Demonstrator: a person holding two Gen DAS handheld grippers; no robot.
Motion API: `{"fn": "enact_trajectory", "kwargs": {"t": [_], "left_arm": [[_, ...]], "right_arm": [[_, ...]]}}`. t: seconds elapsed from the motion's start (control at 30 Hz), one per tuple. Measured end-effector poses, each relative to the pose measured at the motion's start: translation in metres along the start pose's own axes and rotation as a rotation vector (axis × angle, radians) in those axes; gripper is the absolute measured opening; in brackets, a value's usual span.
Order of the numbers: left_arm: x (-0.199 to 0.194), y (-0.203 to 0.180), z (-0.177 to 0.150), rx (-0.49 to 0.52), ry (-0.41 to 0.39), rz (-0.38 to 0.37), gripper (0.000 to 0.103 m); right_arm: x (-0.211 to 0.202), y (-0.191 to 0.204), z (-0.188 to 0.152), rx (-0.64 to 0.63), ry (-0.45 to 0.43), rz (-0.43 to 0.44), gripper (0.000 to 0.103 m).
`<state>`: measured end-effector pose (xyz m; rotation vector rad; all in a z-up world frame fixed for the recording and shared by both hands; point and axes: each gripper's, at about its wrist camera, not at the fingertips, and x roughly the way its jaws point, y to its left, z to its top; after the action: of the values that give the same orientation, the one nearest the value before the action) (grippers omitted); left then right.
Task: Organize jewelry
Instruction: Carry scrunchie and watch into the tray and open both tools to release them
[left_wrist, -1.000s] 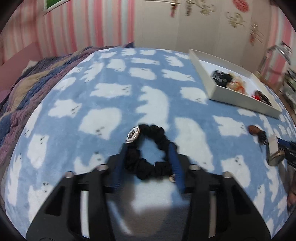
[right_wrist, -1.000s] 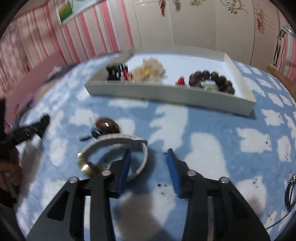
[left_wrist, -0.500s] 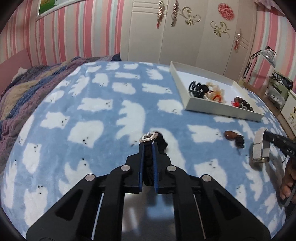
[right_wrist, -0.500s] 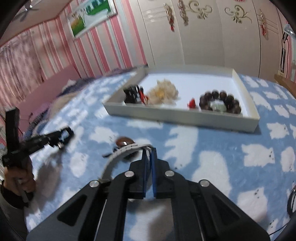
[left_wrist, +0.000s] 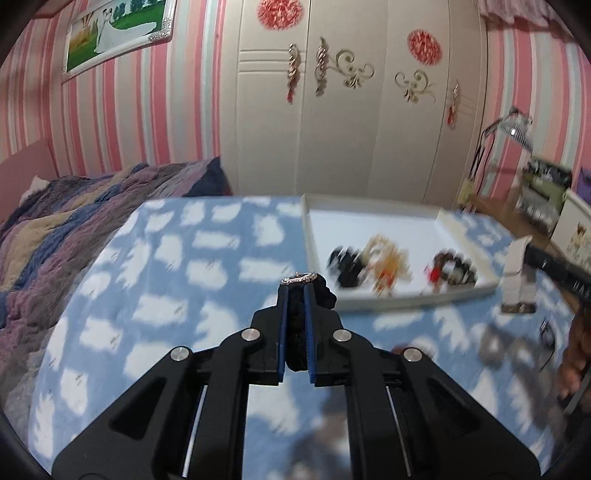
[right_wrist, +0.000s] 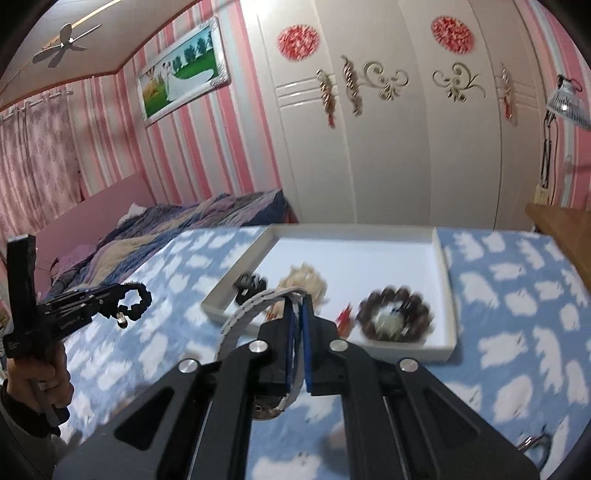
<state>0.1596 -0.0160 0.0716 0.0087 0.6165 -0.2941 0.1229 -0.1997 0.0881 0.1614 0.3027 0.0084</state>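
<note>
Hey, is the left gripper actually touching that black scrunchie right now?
Touching. The left wrist view shows the left gripper with its jaws shut on the black scrunchie, the fabric squeezed between both blue pads, lifted above the blanket.

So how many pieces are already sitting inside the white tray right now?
4, as far as the blur shows, in the white tray: black hair tie far left, cream fluffy piece, small red piece, dark beaded bracelet right. Smaller bits may be hidden.

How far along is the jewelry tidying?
Done: a bead bracelet, a cream piece and a black piece already lie in the white tray. In hand: the left gripper clamps a black scrunchie; the right gripper clamps a white bracelet. Left: a blurred item on the blanket.
</note>
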Motion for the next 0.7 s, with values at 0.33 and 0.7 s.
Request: {"fn": "enact_trajectory", "kwargs": {"t": [0.33, 0.7], "left_arm": [[0.041, -0.056, 0.067, -0.037, -0.053, -0.063, 0.006], [0.115, -0.079, 0.026, 0.029, 0.031, -0.102, 0.006]], "right_arm": [[0.036, -0.027, 0.037, 0.01, -0.018, -0.08, 0.004], [0.092, -0.059, -0.006, 0.032, 0.055, -0.129, 0.005]]}}
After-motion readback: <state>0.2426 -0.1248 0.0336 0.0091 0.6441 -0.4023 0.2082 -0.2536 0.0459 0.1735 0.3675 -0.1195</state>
